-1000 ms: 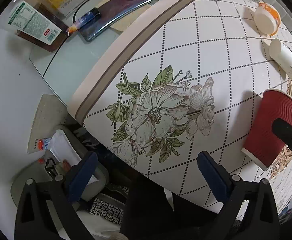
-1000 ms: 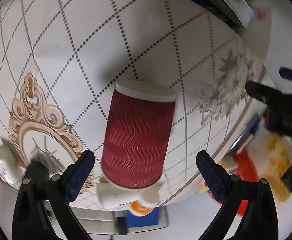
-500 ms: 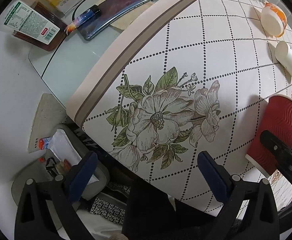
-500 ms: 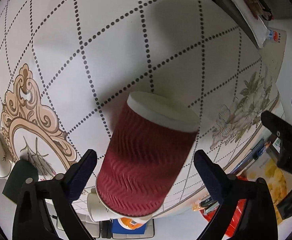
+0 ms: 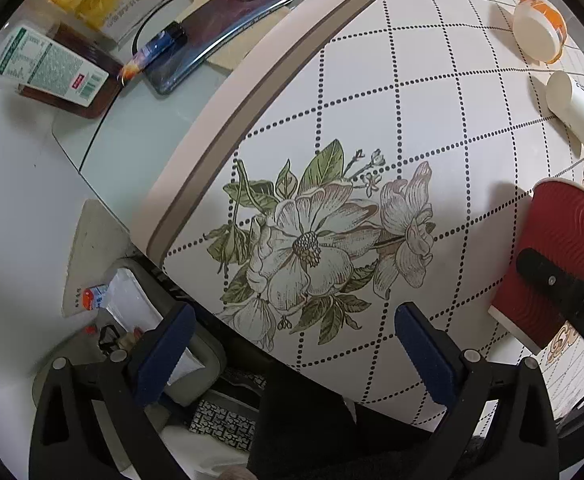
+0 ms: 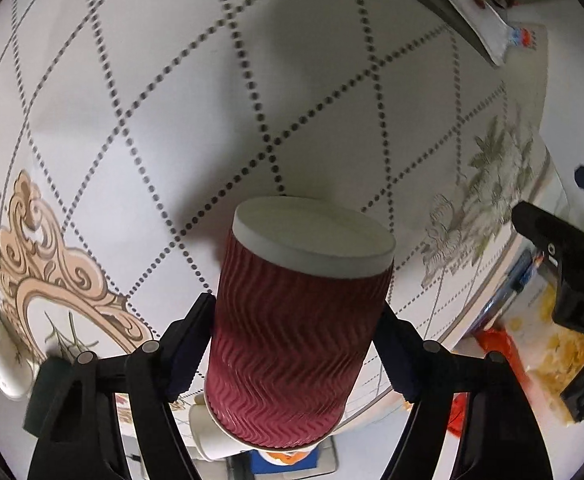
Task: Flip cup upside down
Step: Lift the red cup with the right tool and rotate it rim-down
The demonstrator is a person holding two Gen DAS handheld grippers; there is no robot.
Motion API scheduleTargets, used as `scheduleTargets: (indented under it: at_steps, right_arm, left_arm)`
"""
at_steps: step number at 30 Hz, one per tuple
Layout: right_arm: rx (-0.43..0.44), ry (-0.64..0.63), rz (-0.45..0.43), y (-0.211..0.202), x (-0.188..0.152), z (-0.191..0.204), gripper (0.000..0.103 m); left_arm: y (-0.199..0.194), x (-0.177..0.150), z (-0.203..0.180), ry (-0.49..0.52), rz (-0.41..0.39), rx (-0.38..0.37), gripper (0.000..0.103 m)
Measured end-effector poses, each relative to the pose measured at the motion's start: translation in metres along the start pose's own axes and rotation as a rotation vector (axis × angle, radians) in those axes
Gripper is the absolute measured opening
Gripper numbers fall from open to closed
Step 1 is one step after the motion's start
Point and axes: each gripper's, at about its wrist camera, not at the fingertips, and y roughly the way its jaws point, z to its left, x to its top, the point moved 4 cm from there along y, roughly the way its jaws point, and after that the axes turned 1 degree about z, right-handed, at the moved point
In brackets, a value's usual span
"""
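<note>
A red ribbed paper cup (image 6: 292, 328) with a white base stands on the patterned tablecloth (image 6: 172, 100). My right gripper (image 6: 293, 344) is shut on the cup's sides, its blue pads pressing both flanks. The white base faces the table in that view. The cup also shows at the right edge of the left wrist view (image 5: 551, 256), with a black right finger (image 5: 563, 292) across it. My left gripper (image 5: 292, 352) is open and empty, low over the table's near edge by the flower print.
Two white paper cups lie on their sides at the far right (image 5: 579, 112), (image 5: 539, 28). A phone (image 5: 220, 32), a lighter (image 5: 152, 56) and a labelled packet (image 5: 52, 68) lie on the glass side table. A snack bag (image 6: 539, 340) lies beyond the table edge.
My right gripper closed in from open and now grips the red cup. The cup looms larger and more upright in its view. The left gripper barely shifted.
</note>
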Motion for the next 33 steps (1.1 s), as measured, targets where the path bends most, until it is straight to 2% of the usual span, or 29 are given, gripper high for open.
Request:
scheduleTargets:
  at_steps: [4, 16, 22, 25, 33]
  right_arm:
    - [0.011, 0.087, 0.018, 0.002, -0.003, -0.014, 0.077]
    - [0.194, 0.503, 0.076, 0.011, -0.034, -0.061, 0.077]
    - [0.343, 0.771, 0.098, 0.010, -0.054, -0.067, 0.077]
    - [0.446, 0.934, 0.115, 0.014, -0.069, -0.065, 0.077]
    - [0.696, 1.300, 0.172, 0.023, -0.091, -0.011, 0.078]
  left_arm:
    - [-0.007, 0.004, -0.003, 0.013, -0.011, 0.003, 0.103]
    - [-0.030, 0.020, -0.018, 0.077, -0.054, 0.017, 0.102]
    - [-0.045, 0.026, -0.037, 0.127, -0.075, 0.020, 0.102]
    - [-0.046, 0.021, -0.042, 0.153, -0.083, 0.019, 0.102]
    - [-0.050, 0.021, -0.061, 0.210, -0.092, 0.021, 0.102]
